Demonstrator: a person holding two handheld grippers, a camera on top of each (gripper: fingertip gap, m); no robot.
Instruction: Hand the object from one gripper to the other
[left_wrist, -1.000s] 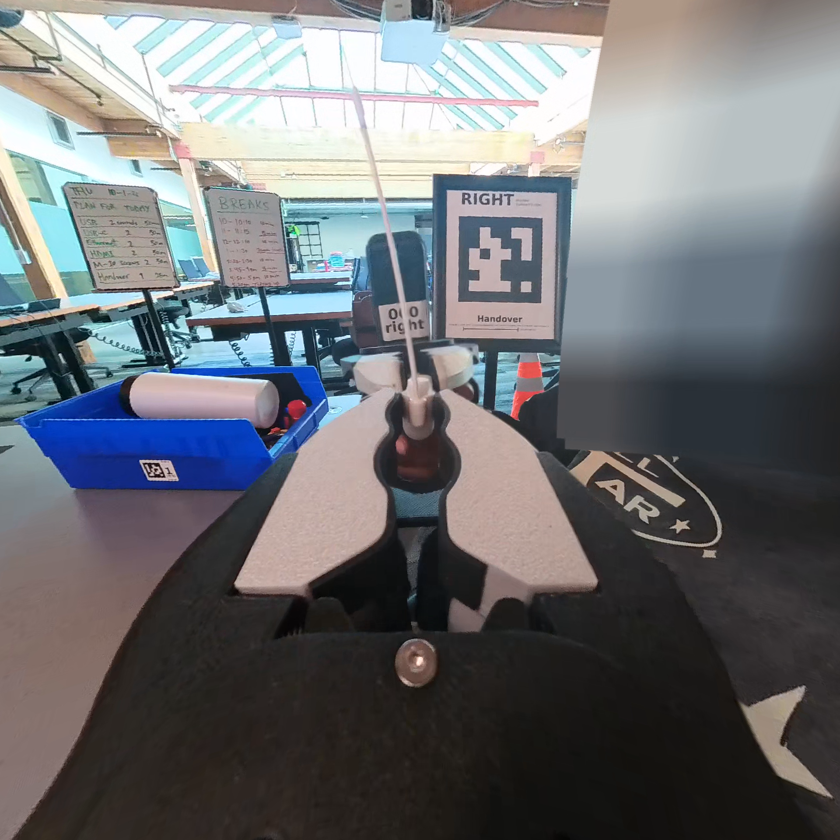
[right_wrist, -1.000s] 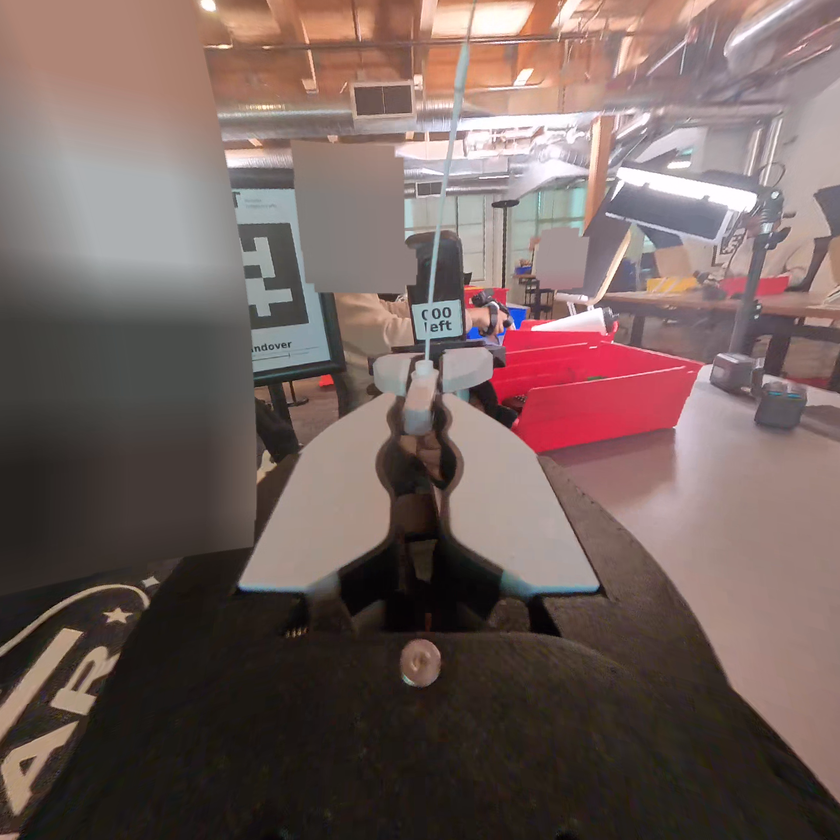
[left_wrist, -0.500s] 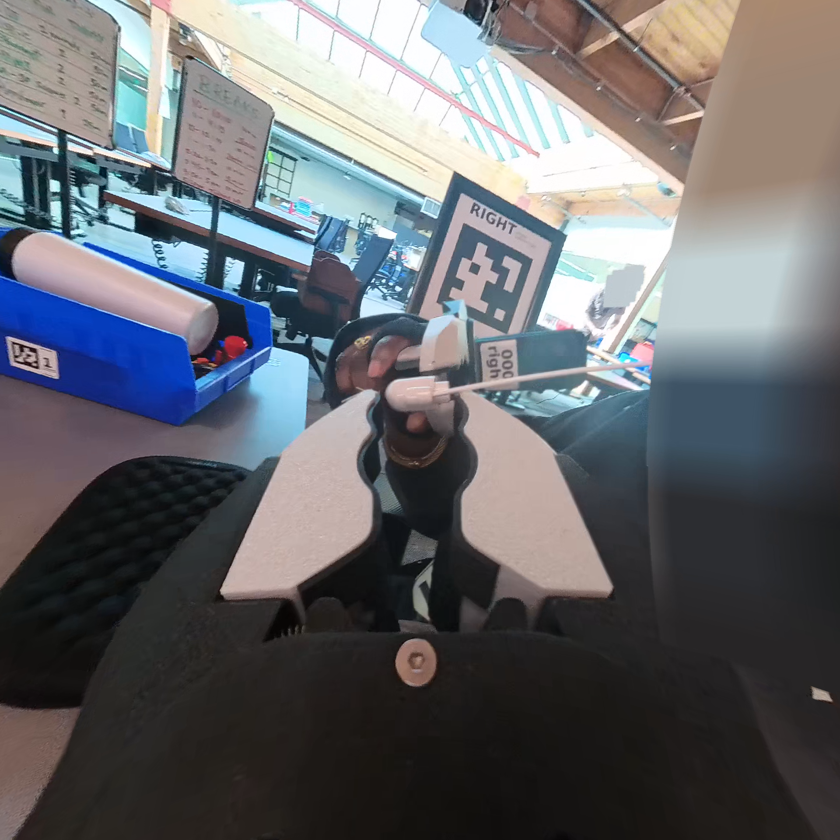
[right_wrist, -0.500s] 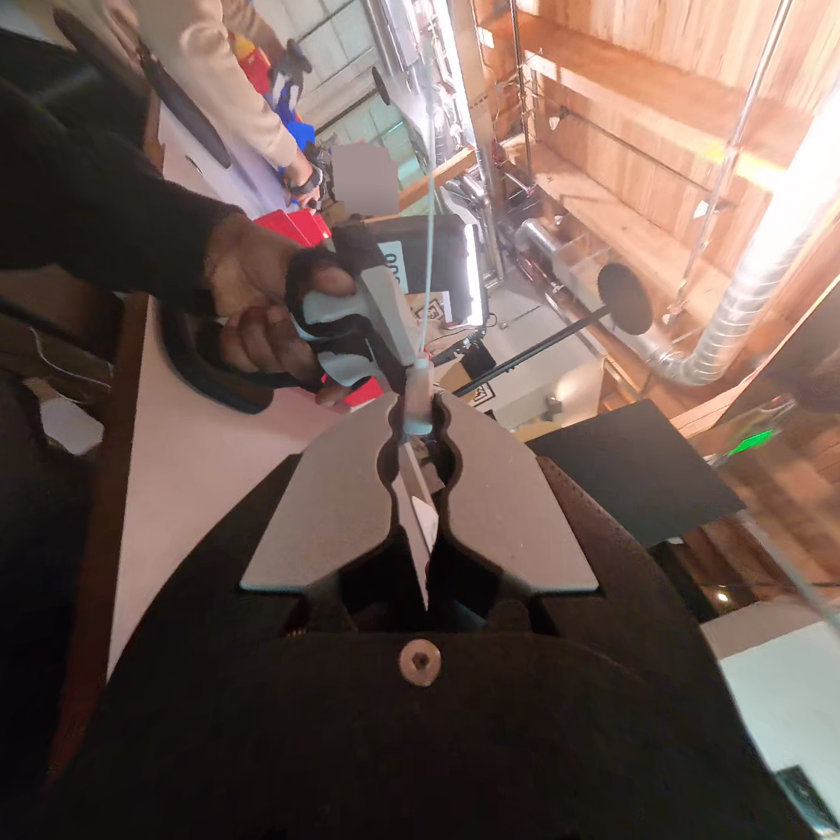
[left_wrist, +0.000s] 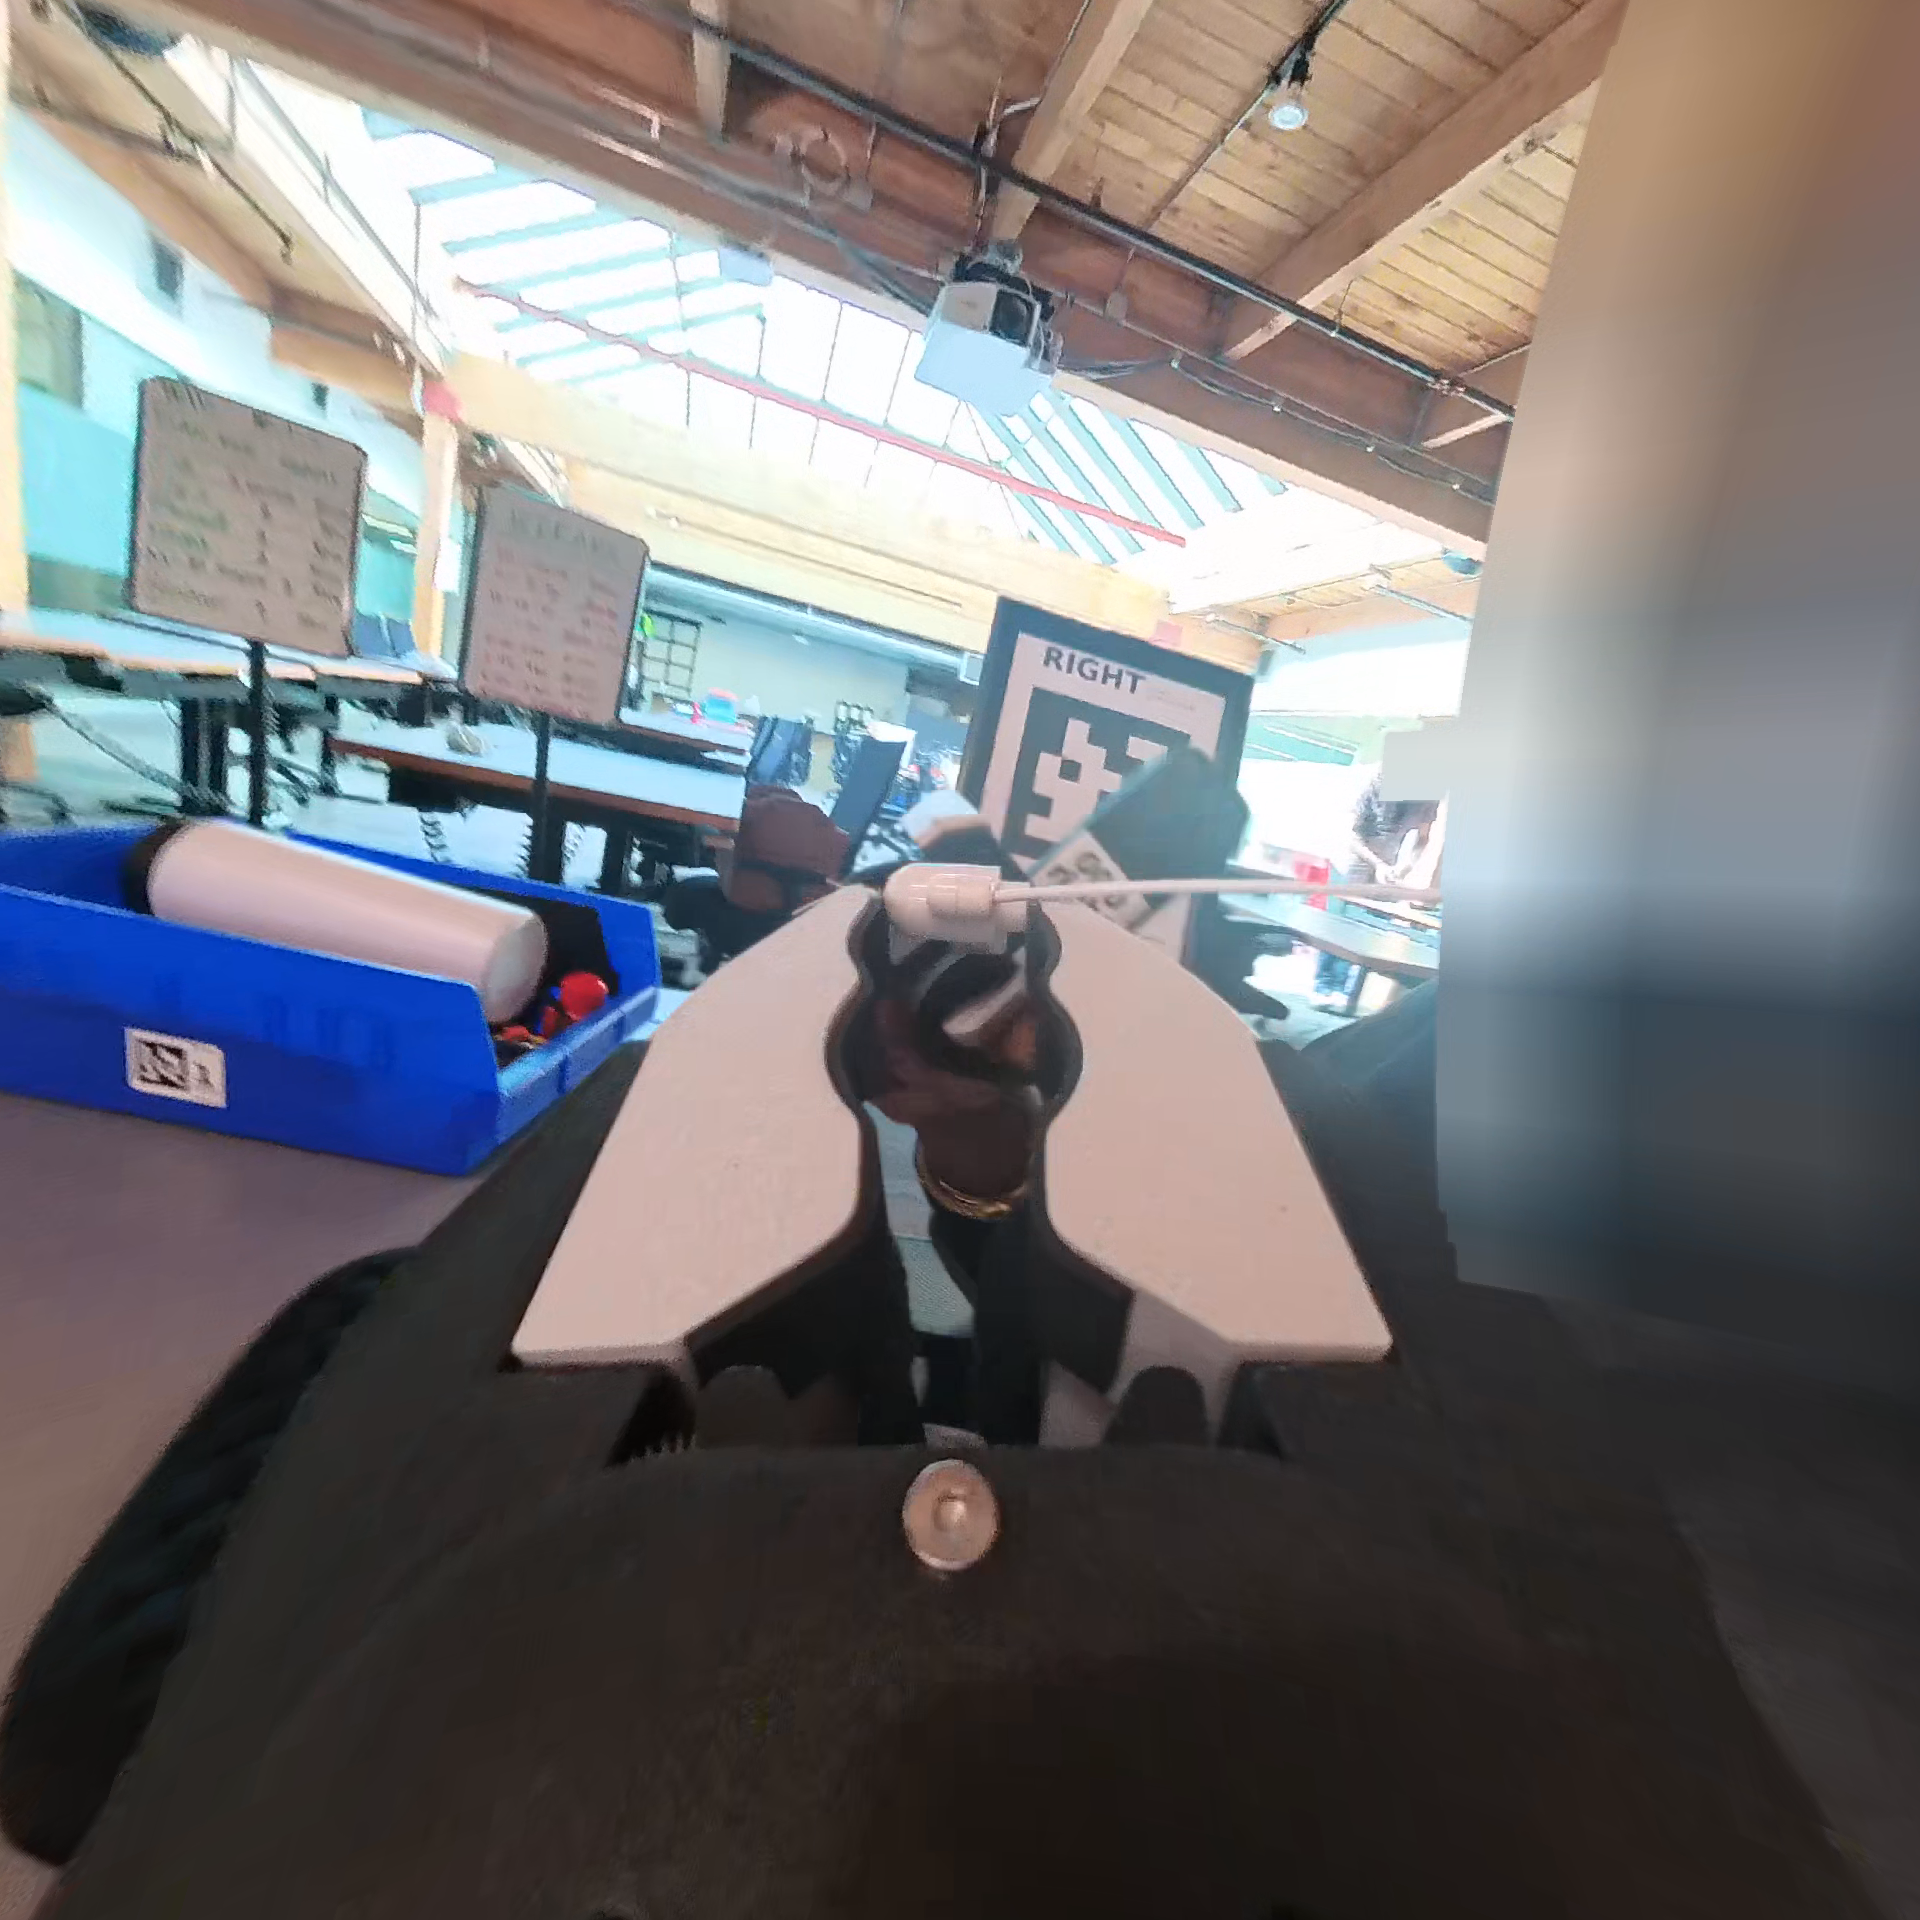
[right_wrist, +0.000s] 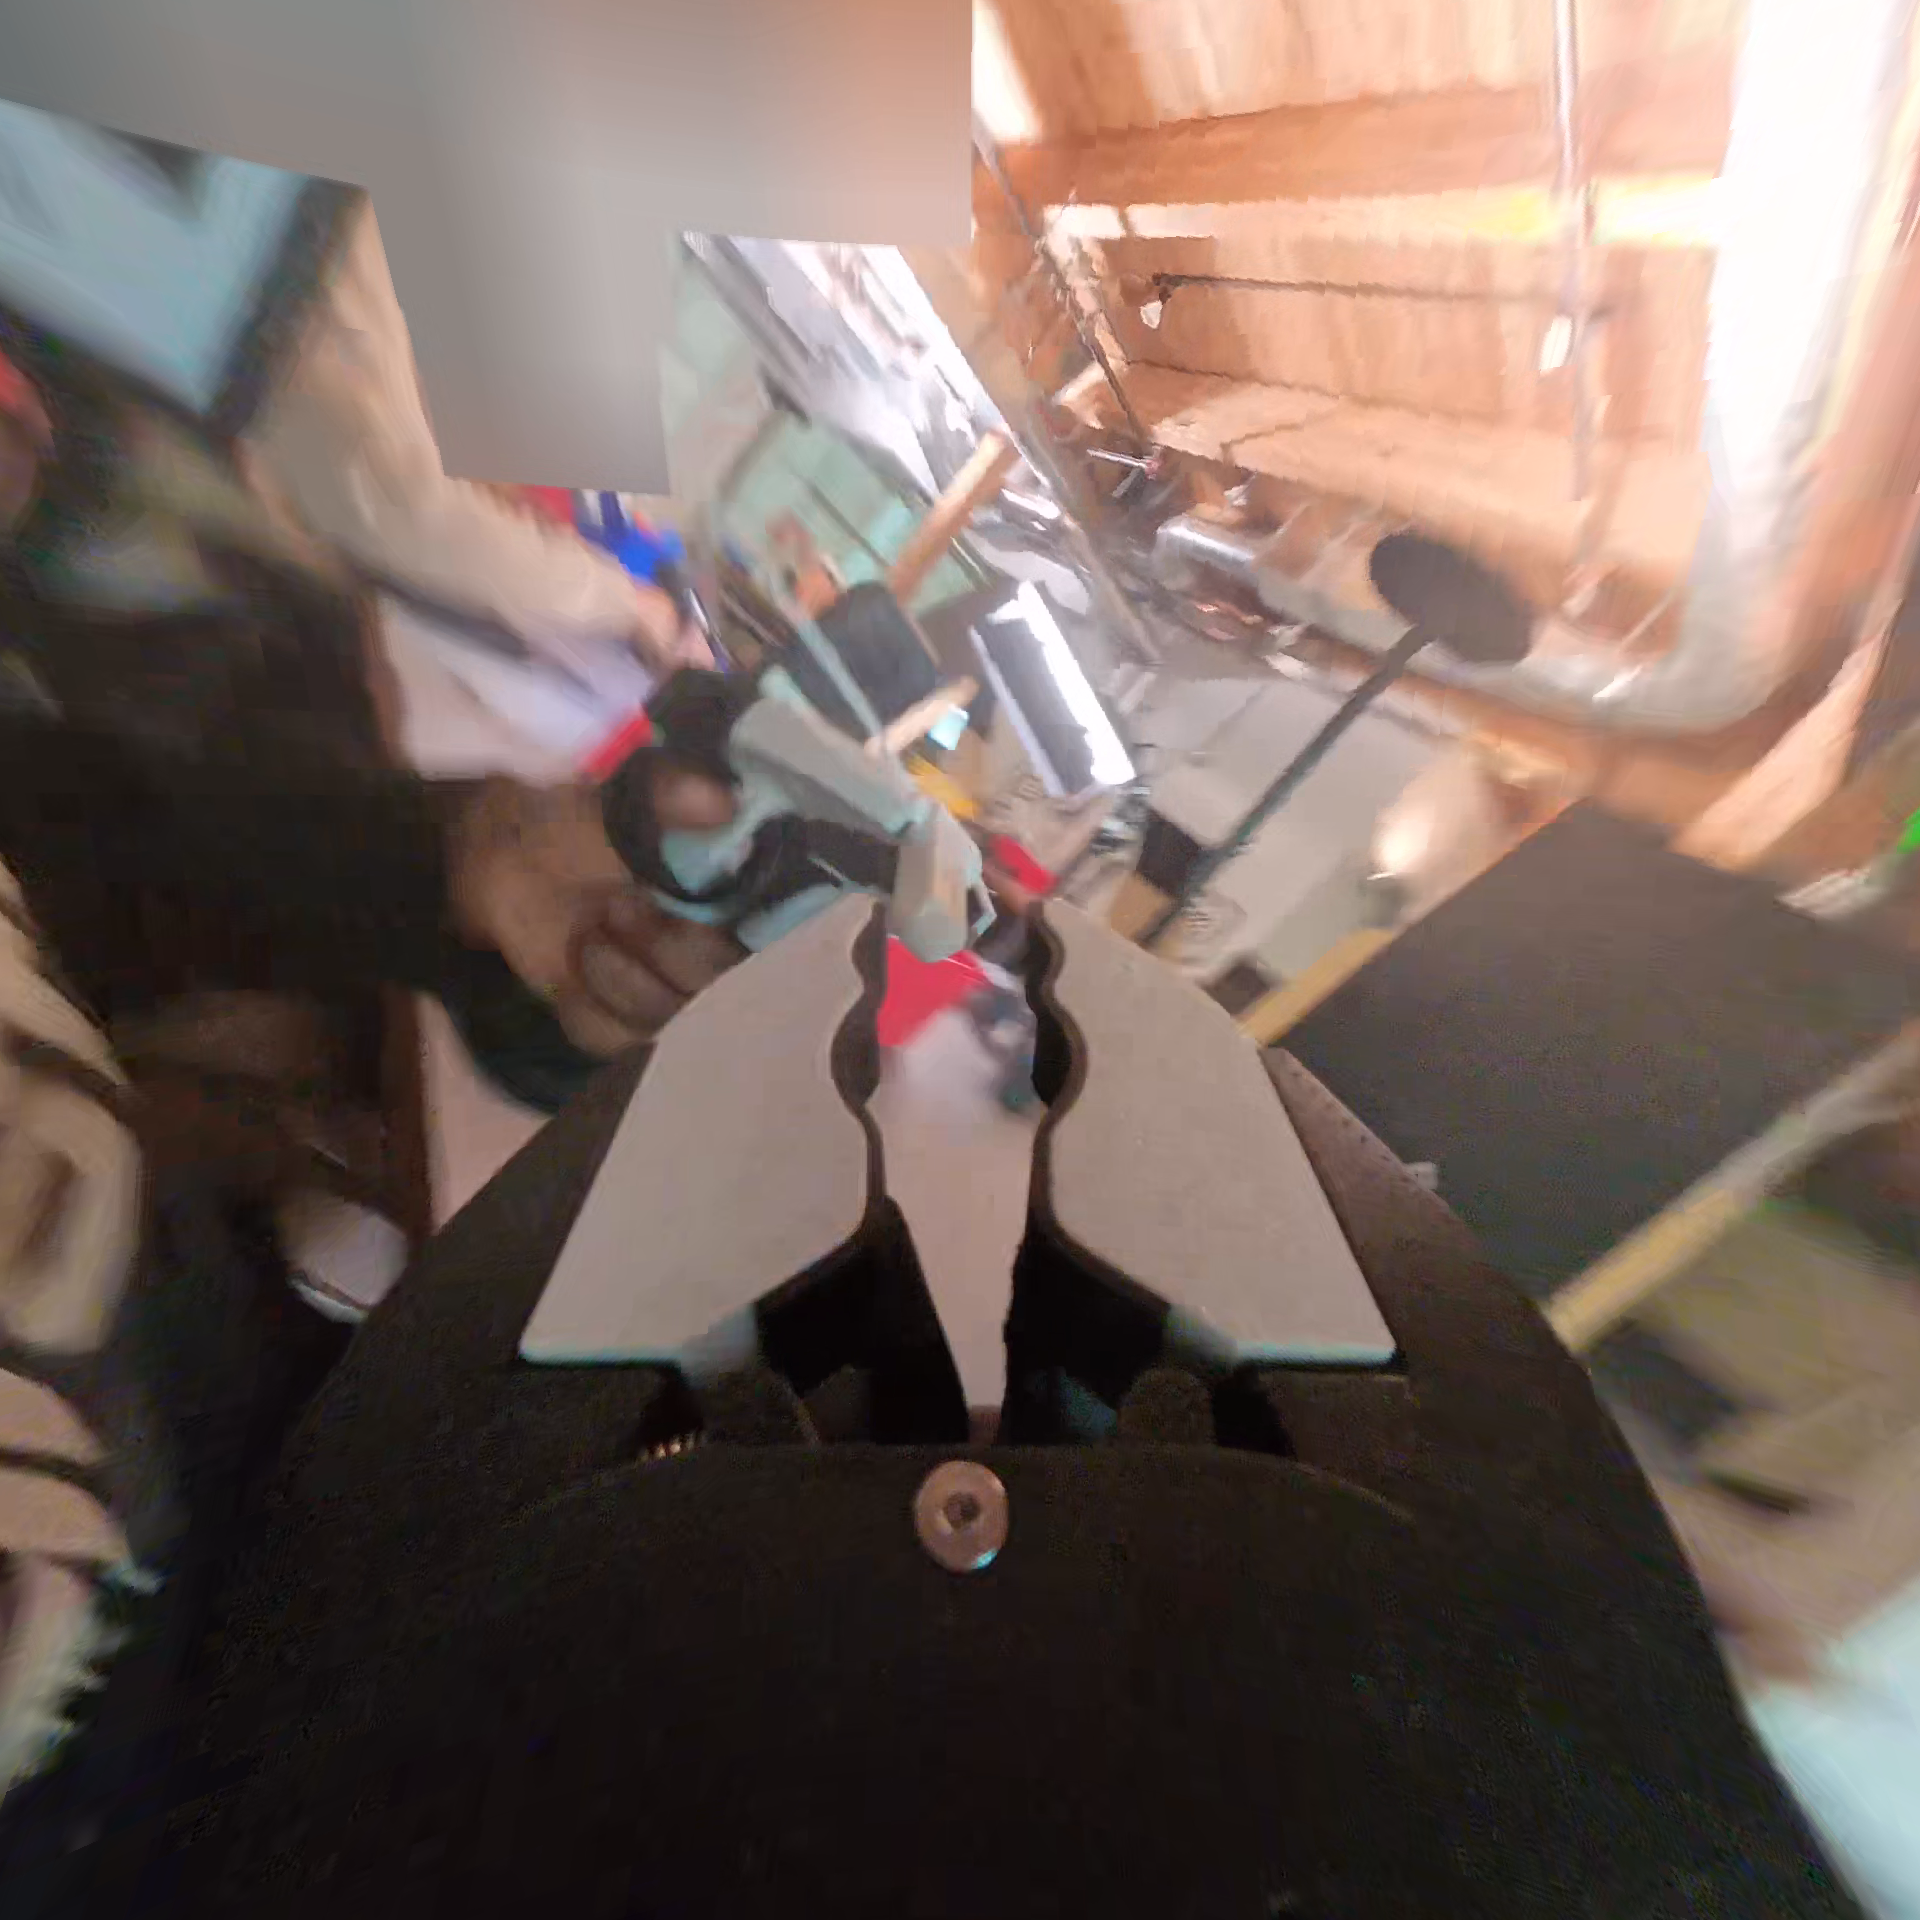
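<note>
White cable plug (left_wrist: 943, 891) crosswise, cord rightward, pinched in left gripper (left_wrist: 951, 920) fingers; right gripper (right_wrist: 956, 920) fingers parted, empty.

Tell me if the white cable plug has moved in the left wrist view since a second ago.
Yes. Against the level blue bin, the white cable plug at the left gripper's tips has swung from upright to level, cable pointing right.

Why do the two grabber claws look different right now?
The left gripper is pinched shut on the white cable plug; the right gripper holds nothing. The left gripper's fingers nearly meet at the tips; the right gripper's fingers stand apart with a gap. Both have pale wavy-edged fingers on black bodies.
</note>
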